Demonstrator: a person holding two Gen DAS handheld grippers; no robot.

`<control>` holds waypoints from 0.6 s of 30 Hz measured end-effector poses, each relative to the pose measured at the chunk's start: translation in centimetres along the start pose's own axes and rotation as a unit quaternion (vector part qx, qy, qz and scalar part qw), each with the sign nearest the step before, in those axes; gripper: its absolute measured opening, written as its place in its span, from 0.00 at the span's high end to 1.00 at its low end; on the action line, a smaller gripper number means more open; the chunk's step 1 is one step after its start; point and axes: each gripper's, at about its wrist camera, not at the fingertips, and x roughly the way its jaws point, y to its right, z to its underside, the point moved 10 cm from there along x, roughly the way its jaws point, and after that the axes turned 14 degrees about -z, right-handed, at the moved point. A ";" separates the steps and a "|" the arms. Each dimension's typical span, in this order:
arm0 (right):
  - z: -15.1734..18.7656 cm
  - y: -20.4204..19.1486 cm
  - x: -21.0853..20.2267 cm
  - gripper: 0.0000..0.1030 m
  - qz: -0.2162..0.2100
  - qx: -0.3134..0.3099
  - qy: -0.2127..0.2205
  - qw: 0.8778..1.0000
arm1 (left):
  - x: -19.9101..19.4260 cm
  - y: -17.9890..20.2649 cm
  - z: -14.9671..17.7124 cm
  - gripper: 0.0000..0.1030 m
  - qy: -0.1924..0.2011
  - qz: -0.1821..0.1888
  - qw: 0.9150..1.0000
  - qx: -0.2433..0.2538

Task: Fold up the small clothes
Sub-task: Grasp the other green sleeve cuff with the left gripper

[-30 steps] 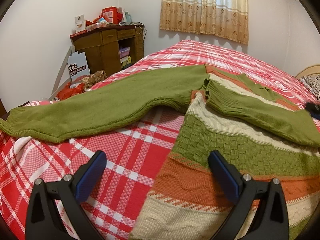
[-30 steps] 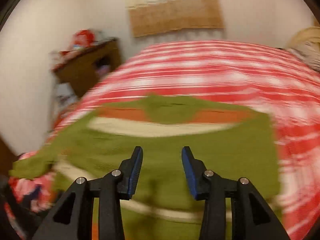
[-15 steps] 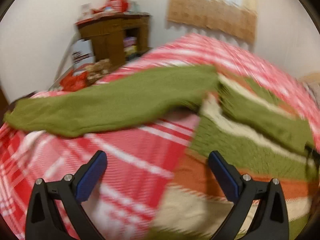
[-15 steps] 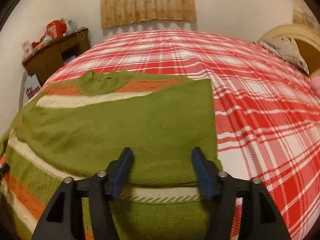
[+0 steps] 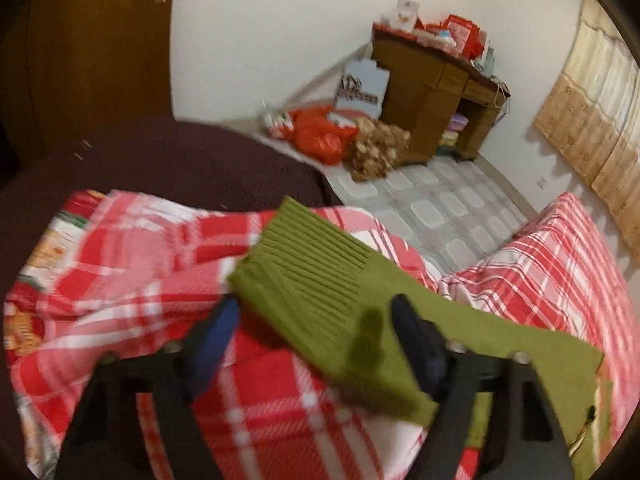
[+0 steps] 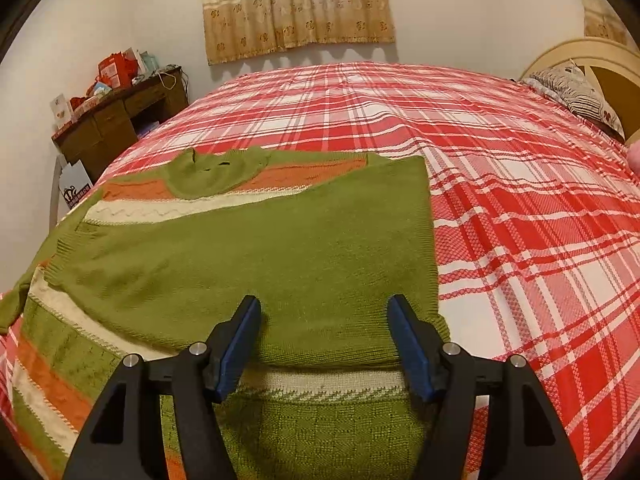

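A green knit sweater (image 6: 240, 256) with orange and cream stripes lies flat on the red plaid bed (image 6: 500, 200). One green sleeve is folded across its body. My right gripper (image 6: 324, 328) hovers over that folded sleeve's lower edge. Its jaws are opening and nothing is gripped between them. In the left wrist view the other sleeve's ribbed cuff (image 5: 308, 264) lies at the bed's corner. My left gripper (image 5: 316, 320) straddles the cuff. Its jaws are closing with the cuff between them, and the pads do not visibly press on it.
A brown desk (image 5: 432, 92) piled with red boxes stands by the wall. Red bags (image 5: 320, 136) lie on the tiled floor beside it. A dark cover (image 5: 160, 160) lies past the bed's corner. A patterned pillow (image 6: 576, 92) rests at the headboard.
My left gripper swung left along the outstretched sleeve to its cuff at the bed's corner, and its jaws narrowed. My right gripper's jaws widened and it steadied over the folded sleeve.
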 end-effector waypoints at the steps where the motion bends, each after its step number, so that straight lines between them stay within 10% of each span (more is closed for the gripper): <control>1: 0.0 0.0 0.0 0.34 0.000 -0.001 -0.001 1.000 | 0.7 0.5 0.1 0.42 -0.014 0.012 1.000 0.001; 4: 0.1 0.0 0.0 0.34 0.003 -0.002 -0.001 1.000 | 0.8 1.7 0.6 0.49 -0.014 0.011 1.000 0.003; 7: 0.1 0.0 0.1 0.34 0.005 -0.004 -0.002 1.000 | -0.1 2.5 0.8 0.91 0.009 0.025 0.999 0.020; 18: 0.1 -0.1 0.0 0.33 0.004 -0.003 0.000 1.000 | -6.4 6.5 -1.0 0.95 0.113 0.049 0.990 0.076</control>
